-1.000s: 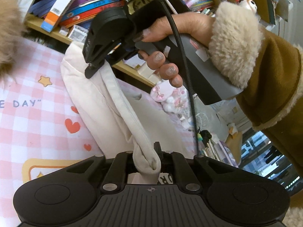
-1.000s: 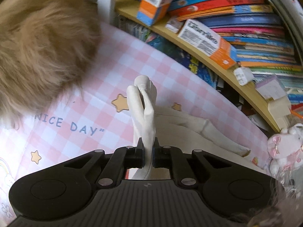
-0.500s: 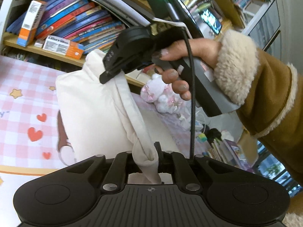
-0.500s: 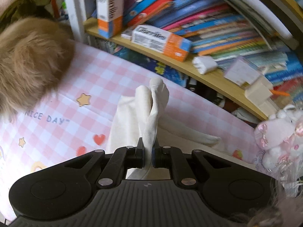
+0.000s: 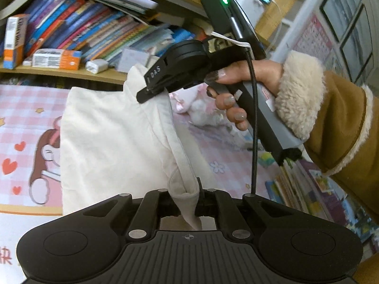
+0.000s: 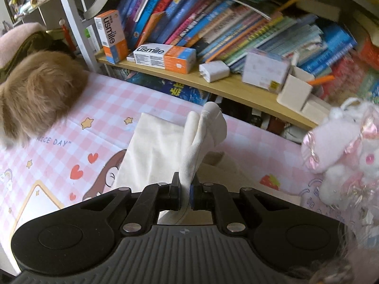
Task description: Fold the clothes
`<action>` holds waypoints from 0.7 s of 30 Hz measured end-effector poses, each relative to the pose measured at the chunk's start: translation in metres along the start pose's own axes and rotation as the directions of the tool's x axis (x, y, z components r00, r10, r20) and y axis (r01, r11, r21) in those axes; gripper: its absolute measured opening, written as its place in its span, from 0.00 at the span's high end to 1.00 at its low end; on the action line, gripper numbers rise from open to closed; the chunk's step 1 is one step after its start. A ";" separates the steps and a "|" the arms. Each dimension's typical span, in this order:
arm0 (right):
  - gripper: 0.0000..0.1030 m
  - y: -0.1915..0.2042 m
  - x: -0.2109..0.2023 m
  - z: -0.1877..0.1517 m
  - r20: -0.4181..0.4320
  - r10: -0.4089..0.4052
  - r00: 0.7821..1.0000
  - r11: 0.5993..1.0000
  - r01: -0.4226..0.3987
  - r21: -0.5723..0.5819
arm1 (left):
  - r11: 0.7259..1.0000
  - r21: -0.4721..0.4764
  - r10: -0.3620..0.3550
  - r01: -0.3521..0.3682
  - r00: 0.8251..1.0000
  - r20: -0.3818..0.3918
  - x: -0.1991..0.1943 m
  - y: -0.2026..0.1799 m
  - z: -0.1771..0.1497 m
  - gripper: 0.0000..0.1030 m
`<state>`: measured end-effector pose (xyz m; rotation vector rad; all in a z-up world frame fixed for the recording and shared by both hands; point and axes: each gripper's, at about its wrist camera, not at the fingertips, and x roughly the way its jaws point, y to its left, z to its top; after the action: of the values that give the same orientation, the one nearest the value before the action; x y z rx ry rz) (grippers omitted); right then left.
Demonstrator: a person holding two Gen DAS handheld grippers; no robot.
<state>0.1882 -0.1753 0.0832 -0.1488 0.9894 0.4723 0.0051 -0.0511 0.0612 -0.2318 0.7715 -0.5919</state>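
Both claws have lifted the cream shirt [image 5: 113,137] higher off the pink mat [image 6: 113,101]. The left claw [image 5: 187,198] and right claw [image 6: 186,189] are closed on its edge, the cloth hanging below them. A thin pinch may slip.

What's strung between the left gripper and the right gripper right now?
In the left wrist view, a hem band of the cream garment runs from the left gripper to the right gripper.

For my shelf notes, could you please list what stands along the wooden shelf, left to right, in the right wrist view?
Upright usmile box → lying usmile box → white charger → pale pink box → open cream box.
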 end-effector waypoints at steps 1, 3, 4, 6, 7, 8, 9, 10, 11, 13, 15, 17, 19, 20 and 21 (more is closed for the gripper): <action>0.94 -0.005 -0.002 -0.003 0.004 0.004 1.000 1.000 -0.004 0.003 | 1.000 0.010 0.002 -0.001 1.000 -0.006 0.004 -0.007 0.000 0.94; 0.94 -0.017 -0.006 -0.009 0.012 0.008 1.000 1.000 -0.008 0.005 | 1.000 0.021 0.000 0.001 1.000 -0.028 0.015 -0.017 -0.001 0.94; 0.94 -0.023 -0.008 -0.012 0.015 0.010 1.000 1.000 -0.010 0.006 | 1.000 0.027 -0.001 0.002 0.999 -0.039 0.021 -0.022 -0.002 0.94; 0.94 -0.035 -0.012 -0.018 0.016 0.011 1.000 1.000 -0.011 0.017 | 0.999 0.039 -0.002 0.005 0.998 -0.061 0.032 -0.032 -0.004 0.94; 0.94 -0.042 -0.013 -0.022 0.014 0.009 1.000 1.000 -0.009 0.026 | 0.999 0.044 -0.003 0.006 0.997 -0.073 0.038 -0.037 -0.005 0.94; 0.94 -0.049 -0.013 -0.025 0.011 0.007 1.000 0.999 -0.007 0.033 | 0.999 0.050 -0.003 0.007 0.996 -0.084 0.043 -0.042 -0.005 0.92; 0.94 -0.056 -0.013 -0.028 0.009 0.005 1.000 0.999 -0.005 0.040 | 0.999 0.048 -0.001 0.006 0.995 -0.103 0.050 -0.045 -0.008 0.89; 0.94 -0.063 -0.012 -0.032 0.004 0.002 1.000 0.999 -0.003 0.051 | 0.999 0.046 0.000 0.005 0.992 -0.123 0.056 -0.048 -0.011 0.83; 0.94 -0.069 -0.010 -0.036 -0.001 0.000 1.000 0.998 0.000 0.063 | 0.999 0.035 -0.009 0.014 0.989 -0.149 0.062 -0.051 -0.015 0.75; 0.92 -0.084 -0.001 -0.047 -0.030 -0.016 0.999 0.995 0.019 0.101 | 0.999 0.024 -0.032 0.037 0.981 -0.192 0.066 -0.055 -0.022 0.67; 0.61 -0.097 0.005 -0.060 -0.048 -0.065 0.997 0.985 0.072 0.158 | 0.997 0.032 -0.060 0.069 0.973 -0.223 0.067 -0.060 -0.031 0.62; 0.56 -0.109 0.005 -0.075 -0.076 -0.055 0.996 0.973 0.070 0.221 | 0.996 0.026 -0.074 0.082 0.970 -0.230 0.060 -0.058 -0.038 0.60; 0.56 -0.121 0.003 -0.092 -0.090 -0.031 0.995 0.959 0.055 0.277 | 0.997 0.008 -0.075 0.078 0.974 -0.214 0.048 -0.050 -0.042 0.58; 0.56 -0.120 -0.004 -0.102 -0.086 -0.016 0.996 0.957 0.040 0.286 | 0.997 -0.002 -0.074 0.075 0.976 -0.205 0.042 -0.046 -0.044 0.58; 0.56 -0.119 -0.011 -0.111 -0.081 -0.002 0.997 0.955 0.025 0.294 | 0.999 -0.020 -0.036 0.033 0.982 -0.186 0.033 -0.035 -0.046 0.58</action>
<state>0.1506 -0.3214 0.0208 0.0952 1.1251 0.3029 -0.0234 -0.0980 0.0237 -0.2073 0.9559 -0.6460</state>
